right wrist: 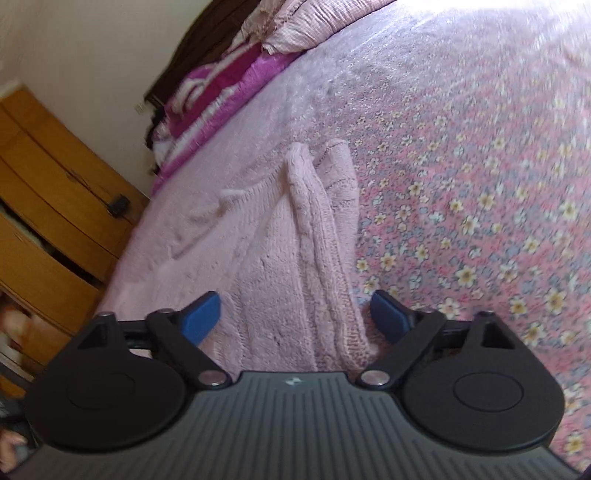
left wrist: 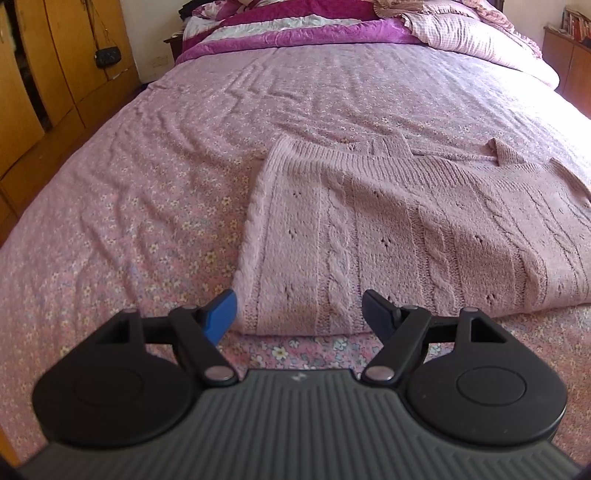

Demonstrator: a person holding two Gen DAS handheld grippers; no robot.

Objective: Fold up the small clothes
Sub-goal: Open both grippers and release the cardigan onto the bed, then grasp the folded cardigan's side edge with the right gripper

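A pale pink cable-knit sweater (left wrist: 388, 225) lies flat on the bed, its hem toward me and its collar at the far side. My left gripper (left wrist: 298, 314) is open, its blue fingers straddling the near left corner of the hem, just above it. In the right wrist view the sweater (right wrist: 288, 258) has its right side folded over in a raised ridge. My right gripper (right wrist: 295, 317) is open with that folded edge lying between its fingers; the view is tilted and blurred.
The bed has a pink floral sheet (left wrist: 110, 229). A magenta and white quilt (left wrist: 280, 33) and a checked pillow (left wrist: 476, 37) lie at the head. A wooden wardrobe (left wrist: 40, 81) stands to the left, a small cabinet (left wrist: 569, 59) to the right.
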